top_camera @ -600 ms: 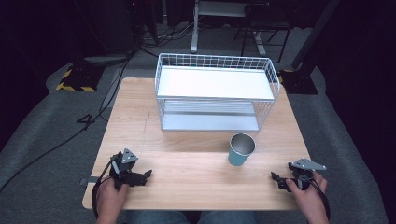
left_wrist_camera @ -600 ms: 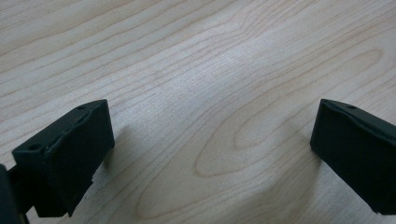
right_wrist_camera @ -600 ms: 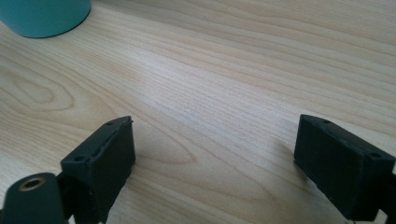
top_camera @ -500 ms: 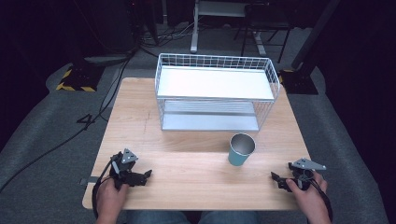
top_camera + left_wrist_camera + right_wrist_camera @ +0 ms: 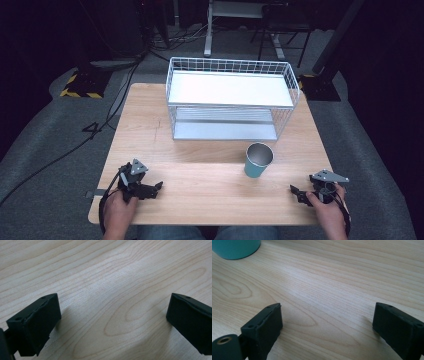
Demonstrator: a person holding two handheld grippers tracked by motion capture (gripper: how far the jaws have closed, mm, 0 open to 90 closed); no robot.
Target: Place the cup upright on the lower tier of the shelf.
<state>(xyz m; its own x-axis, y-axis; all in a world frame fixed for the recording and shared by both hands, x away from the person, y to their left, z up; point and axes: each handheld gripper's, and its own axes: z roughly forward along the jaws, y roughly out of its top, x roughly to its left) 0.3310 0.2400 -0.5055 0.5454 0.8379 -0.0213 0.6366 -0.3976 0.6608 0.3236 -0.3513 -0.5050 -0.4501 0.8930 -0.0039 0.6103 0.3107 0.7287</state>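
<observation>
Cup is the teal one standing upright on the desk, just in front of the wire rack, closer to my right side, so I'd guess that's the hand to grab it with. Both hands are parked low near the front edge. Left tongs are spread wide over bare wood, holding nothing; right tongs same deal, wide open and empty, pointed roughly toward the cup.

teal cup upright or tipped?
Upright: the teal metal cup stands on its base on the wooden table, round open mouth facing up, in front of the white wire rack.
</observation>
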